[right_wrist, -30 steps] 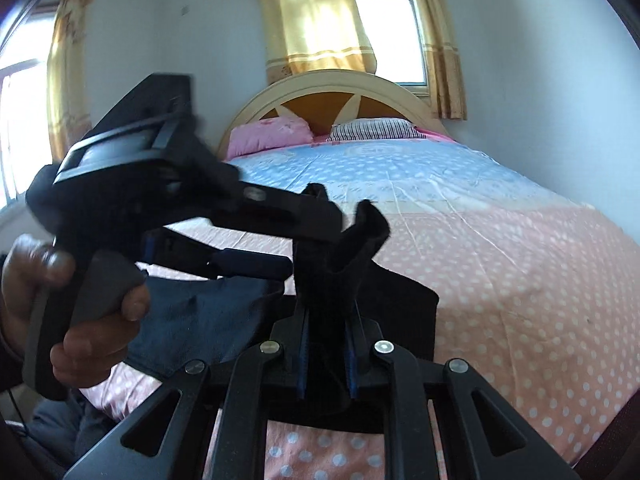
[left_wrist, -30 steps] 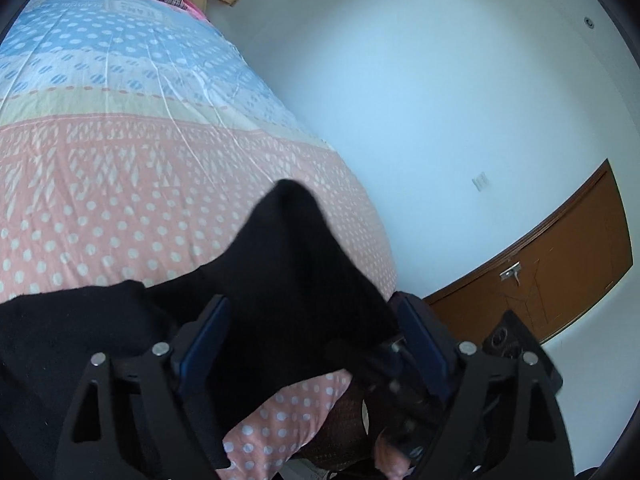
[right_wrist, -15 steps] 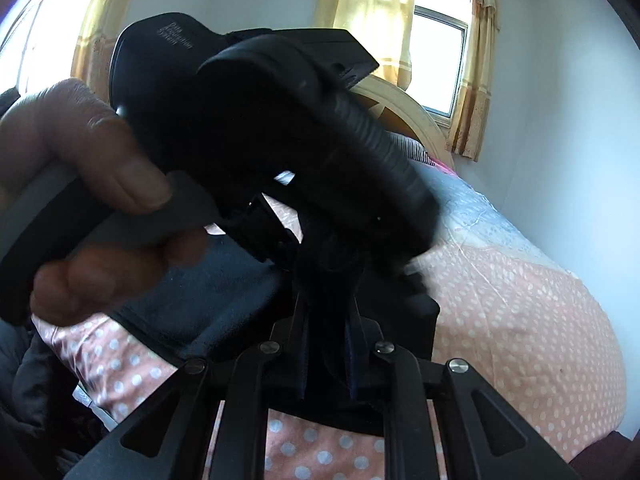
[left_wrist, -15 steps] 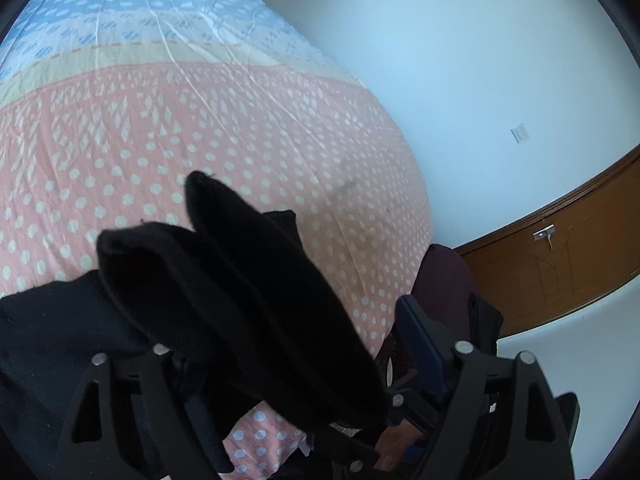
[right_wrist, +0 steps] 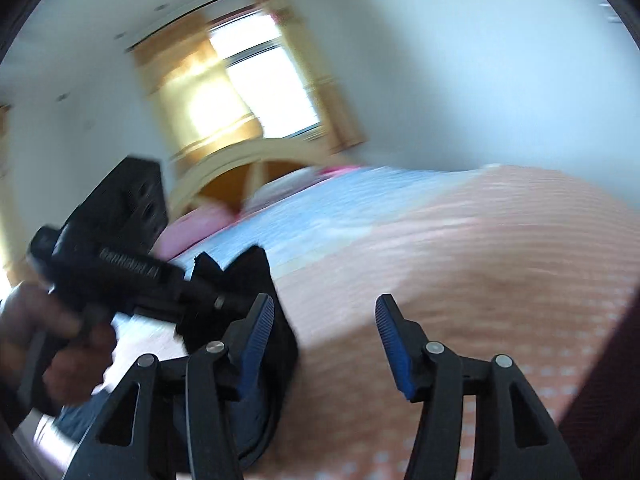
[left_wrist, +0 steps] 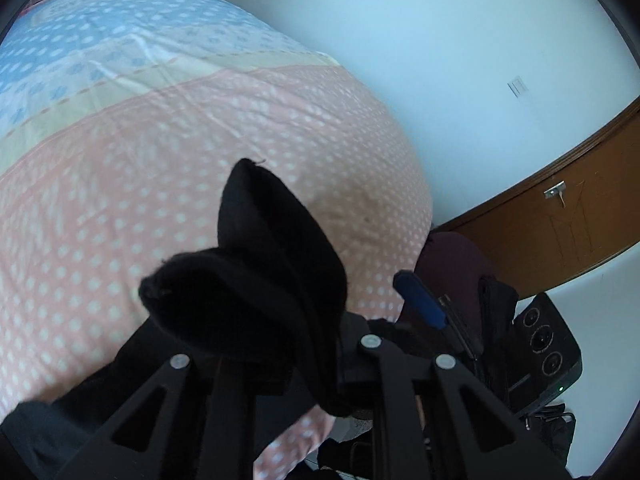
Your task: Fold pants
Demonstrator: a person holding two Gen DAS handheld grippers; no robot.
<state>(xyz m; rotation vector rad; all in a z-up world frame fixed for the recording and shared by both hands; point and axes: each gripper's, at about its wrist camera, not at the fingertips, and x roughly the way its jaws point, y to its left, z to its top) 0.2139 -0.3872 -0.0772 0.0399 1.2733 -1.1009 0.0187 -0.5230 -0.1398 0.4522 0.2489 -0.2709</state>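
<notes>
The left gripper [left_wrist: 280, 340] is pinching a bunched end of the black pants [left_wrist: 256, 272], its fingers having just been closing on the cloth, which is sticking up in two dark lobes over the near edge of the bed [left_wrist: 200, 140]. The rest of the pants is trailing down and to the left across the spotted cover, so the long axis seems to be running along that near edge, though most of it is hidden. The right gripper [right_wrist: 324, 336] is standing about half open with nothing between its fingers, having just been opening; the pants are lying beside its left finger [right_wrist: 256, 336]. I judge the fold is only partly made: one gathered end is lifted, and laying flat and smoothing are remaining.
</notes>
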